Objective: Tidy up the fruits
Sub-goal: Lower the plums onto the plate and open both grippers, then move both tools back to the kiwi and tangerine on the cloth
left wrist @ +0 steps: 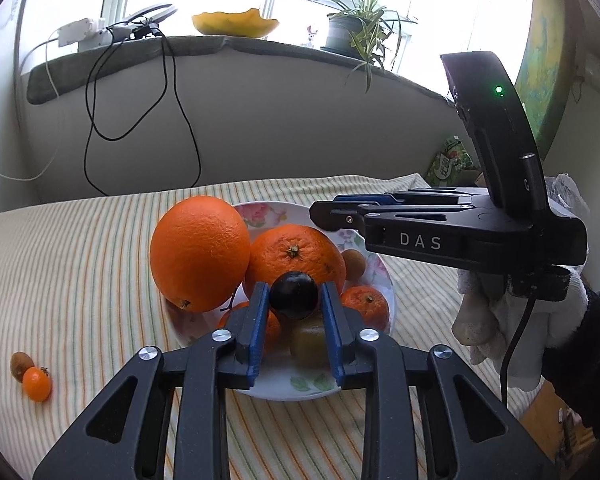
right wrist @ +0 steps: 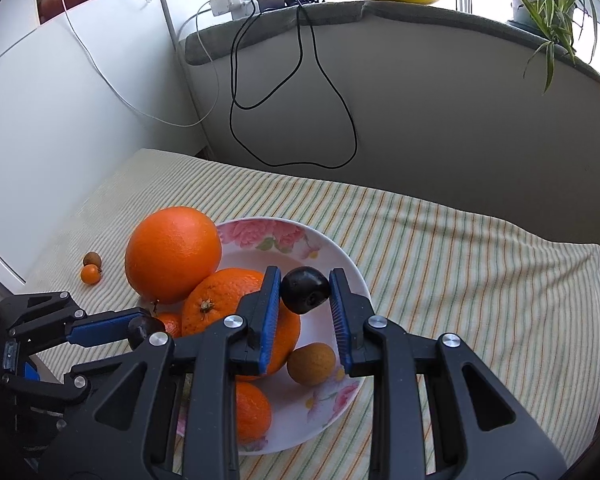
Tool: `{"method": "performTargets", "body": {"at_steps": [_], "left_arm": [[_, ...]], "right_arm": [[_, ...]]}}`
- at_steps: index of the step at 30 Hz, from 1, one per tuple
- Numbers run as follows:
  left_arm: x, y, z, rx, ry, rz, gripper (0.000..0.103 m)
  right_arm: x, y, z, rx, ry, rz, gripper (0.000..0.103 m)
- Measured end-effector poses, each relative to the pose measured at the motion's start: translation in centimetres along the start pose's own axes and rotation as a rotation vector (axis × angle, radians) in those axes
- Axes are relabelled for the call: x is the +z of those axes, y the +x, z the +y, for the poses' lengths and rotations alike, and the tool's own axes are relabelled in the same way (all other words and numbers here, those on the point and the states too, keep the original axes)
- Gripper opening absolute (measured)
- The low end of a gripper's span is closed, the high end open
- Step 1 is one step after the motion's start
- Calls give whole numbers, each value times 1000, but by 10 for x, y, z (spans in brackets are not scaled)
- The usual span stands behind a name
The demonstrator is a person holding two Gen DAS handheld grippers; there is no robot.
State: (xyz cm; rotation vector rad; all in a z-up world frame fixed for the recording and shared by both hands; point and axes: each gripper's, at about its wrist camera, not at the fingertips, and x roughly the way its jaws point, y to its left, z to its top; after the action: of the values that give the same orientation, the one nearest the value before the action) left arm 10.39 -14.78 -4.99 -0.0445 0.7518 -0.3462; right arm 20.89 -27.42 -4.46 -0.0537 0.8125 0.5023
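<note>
A floral plate (left wrist: 260, 212) (right wrist: 340, 256) on the striped cloth holds a big orange (left wrist: 200, 252) (right wrist: 172, 254), a second orange (left wrist: 296, 256) (right wrist: 220, 300), small mandarins (left wrist: 366, 306) (right wrist: 252, 412), a brown longan (right wrist: 311, 363) and a green fruit (left wrist: 308, 344). My left gripper (left wrist: 294, 300) is shut on a dark grape (left wrist: 294, 295) over the plate's near side. My right gripper (right wrist: 305, 292) is shut on another dark grape (right wrist: 305, 290) above the plate. The right gripper (left wrist: 320, 210) shows from the side in the left wrist view; the left gripper (right wrist: 140, 328) shows at the right wrist view's lower left.
A small orange tomato (left wrist: 37, 384) (right wrist: 91, 274) and a brown longan (left wrist: 21, 364) (right wrist: 91, 259) lie on the cloth left of the plate. A wall with hanging cables (left wrist: 140, 120) and a sill with a yellow bowl (left wrist: 236, 23) and a plant (left wrist: 360, 24) stand behind.
</note>
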Motion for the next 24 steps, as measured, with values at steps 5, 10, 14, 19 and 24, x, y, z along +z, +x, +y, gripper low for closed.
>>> {"method": "performTargets", "body": {"at_steps": [5,10,14,19,24], "left_arm": [[-1,-2,-2,-8,1,-4,46],[-4,-1,-4,2,5,7,47],[-7,-1,-2,6,3,11,47],[-10,-1,-1,6,-2,15,47],[-11,-6,0,6,-8,10,47]], "right_arm": [[0,-1,2,-10,-9,2,42],[0,-8,4,-24,-10,-23,58],[0,-13,7,-30,-19,-31,61],[-1,-18,9,-28,-20,-39,61],[-1,-22,12,-31,-23,-41,61]]}}
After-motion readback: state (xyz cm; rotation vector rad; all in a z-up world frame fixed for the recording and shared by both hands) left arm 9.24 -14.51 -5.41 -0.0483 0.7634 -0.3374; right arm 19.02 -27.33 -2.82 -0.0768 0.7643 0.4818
